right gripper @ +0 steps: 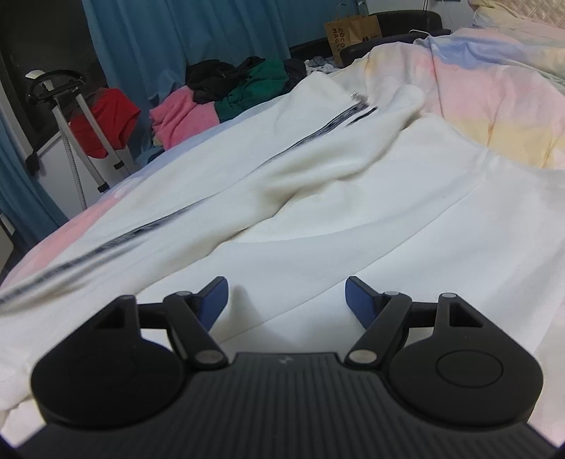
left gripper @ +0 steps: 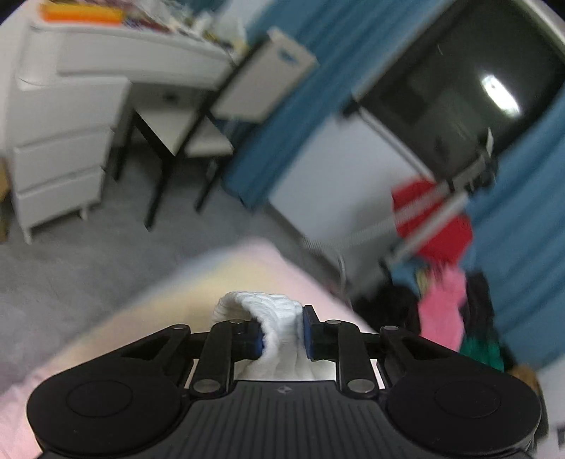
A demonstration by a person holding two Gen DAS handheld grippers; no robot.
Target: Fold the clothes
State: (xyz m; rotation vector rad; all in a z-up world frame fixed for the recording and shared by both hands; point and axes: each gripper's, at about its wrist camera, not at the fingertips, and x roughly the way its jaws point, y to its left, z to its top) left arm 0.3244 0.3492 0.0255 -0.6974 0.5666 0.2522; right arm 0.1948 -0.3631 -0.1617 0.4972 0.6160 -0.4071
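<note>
Pinching a fold of thick white cloth between its two blue pads, the left gripper [left gripper: 283,333] holds the cloth up above the bed [left gripper: 197,282]. The cloth looks knitted and bunches over the top of the pads. This view is blurry. Behind it stand a white desk [left gripper: 116,63] with drawers, a chair [left gripper: 197,130] with black legs, and blue curtains [left gripper: 282,116]. A red cloth [left gripper: 434,219] hangs on a metal rack over to one side, with pink and dark clothes below it. The right gripper [right gripper: 286,300] has its two blue pads spread wide apart, and nothing sits between them. It hangs just over the white garment [right gripper: 317,197], which lies spread out across the bed. I cannot tell if the pads touch the cloth. A dark zipper line [right gripper: 197,212] runs along the garment from near to far, and a soft hump of cloth rises beside it. Under the garment lies a blanket [right gripper: 494,91] in pink, yellow and pale blue. Past the far edge of the bed sits a pile of clothes [right gripper: 226,95] in pink, green and black. Beside that pile a red cloth hangs on a rack. A brown paper bag [right gripper: 349,31] stands farther back, near the curtains.
</note>
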